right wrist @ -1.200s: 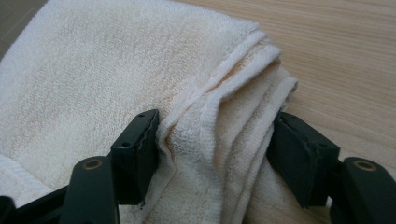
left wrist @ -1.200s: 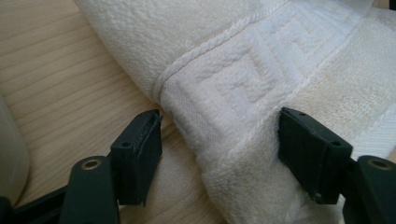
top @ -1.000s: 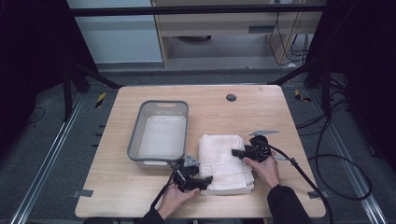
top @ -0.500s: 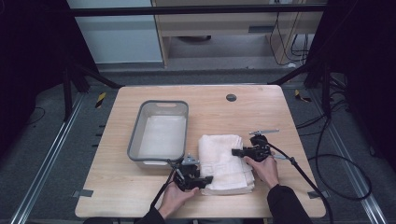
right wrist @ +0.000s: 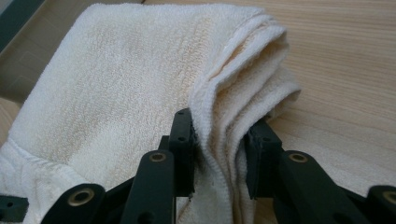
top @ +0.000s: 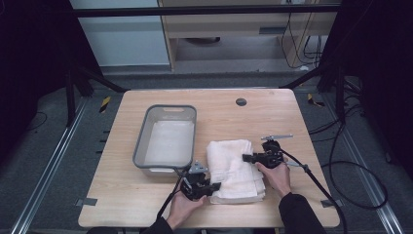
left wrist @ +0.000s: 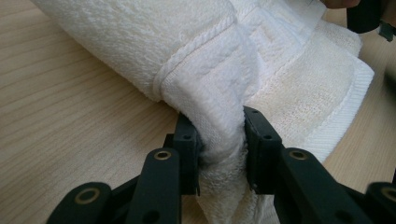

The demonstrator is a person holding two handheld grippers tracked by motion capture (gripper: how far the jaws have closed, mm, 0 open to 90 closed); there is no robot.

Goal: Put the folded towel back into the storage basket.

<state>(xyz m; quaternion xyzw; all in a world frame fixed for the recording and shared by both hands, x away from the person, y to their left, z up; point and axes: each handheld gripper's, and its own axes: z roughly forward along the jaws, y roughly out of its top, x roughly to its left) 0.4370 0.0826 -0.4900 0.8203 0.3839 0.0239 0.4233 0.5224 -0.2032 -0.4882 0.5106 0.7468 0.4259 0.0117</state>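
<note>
High view: we recorded one folded white towel lying on the wooden table, just beside the near right corner of a grey plastic tub, which held nothing we could make out. We held the left gripper at the towel's near left corner and the right gripper at its right edge, both hands low on the table. Left gripper view: we noted the jaws had just been closing, and they now pinched a bunched corner of the towel, the hem squeezed between the two black pads. Right gripper view: the jaws had likewise just been closing, and they clamped the stacked layers at the folded edge of the towel, the plies pressed together between the pads. Compared with the earlier high pictures, neither hand had shifted; only the jaws changed. Assessment: with both grips made, we judged the towel ready to be lifted, probably towards the tub.
</note>
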